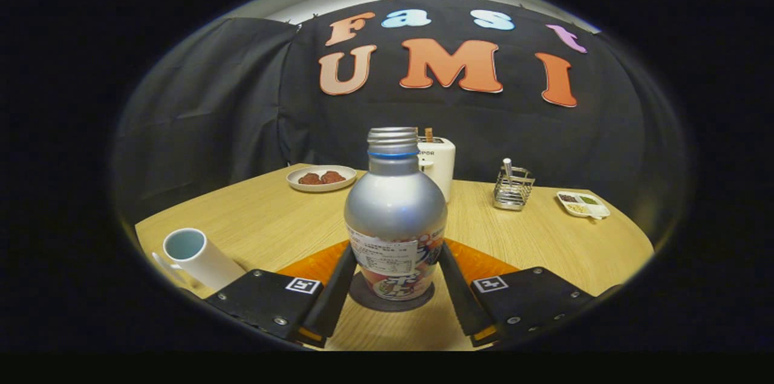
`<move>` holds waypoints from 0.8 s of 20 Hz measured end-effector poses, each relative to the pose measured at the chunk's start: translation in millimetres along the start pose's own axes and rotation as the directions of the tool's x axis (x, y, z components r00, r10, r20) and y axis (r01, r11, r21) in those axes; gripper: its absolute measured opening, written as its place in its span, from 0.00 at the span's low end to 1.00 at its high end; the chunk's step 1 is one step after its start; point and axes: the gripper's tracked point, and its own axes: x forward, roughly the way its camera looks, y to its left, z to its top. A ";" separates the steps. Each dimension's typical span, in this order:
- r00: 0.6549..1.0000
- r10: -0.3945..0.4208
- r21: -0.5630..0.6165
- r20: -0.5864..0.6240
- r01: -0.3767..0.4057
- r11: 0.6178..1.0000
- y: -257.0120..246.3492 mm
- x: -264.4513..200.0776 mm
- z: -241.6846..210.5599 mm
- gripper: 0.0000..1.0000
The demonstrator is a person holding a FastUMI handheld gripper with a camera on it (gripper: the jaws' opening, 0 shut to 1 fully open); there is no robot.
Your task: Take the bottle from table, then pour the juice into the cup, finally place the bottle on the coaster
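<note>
A silver metal bottle (pixel 394 208) with a threaded, capless neck and a printed label stands upright on a dark round coaster (pixel 363 298). The coaster lies on an orange mat (pixel 484 263) on the wooden table (pixel 272 221). My gripper (pixel 396 251) has one finger against each side of the bottle's lower body, shut on it. A white cup (pixel 195 258) with a pale blue inside stands to the left of the left finger, near the table's front edge.
Behind the bottle stands a white appliance (pixel 438 166). A plate with brown food (pixel 321 178) sits at the back left. A wire holder (pixel 513 187) and a small divided dish (pixel 582 204) are at the back right.
</note>
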 end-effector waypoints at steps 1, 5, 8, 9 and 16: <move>1.000 0.004 -0.001 -0.004 -0.004 1.000 1.3 1.3 -2.3 0.77; 1.000 0.013 -0.037 0.008 -0.012 0.999 5.1 1.2 -4.6 0.77; 1.000 0.018 -0.080 0.017 -0.016 0.997 7.0 -2.9 -4.5 0.79; 1.000 0.018 -0.101 0.023 -0.016 0.995 7.8 -4.9 -2.9 0.81; 0.987 -0.005 -0.096 0.162 0.021 0.995 -3.6 -47.1 41.0 0.98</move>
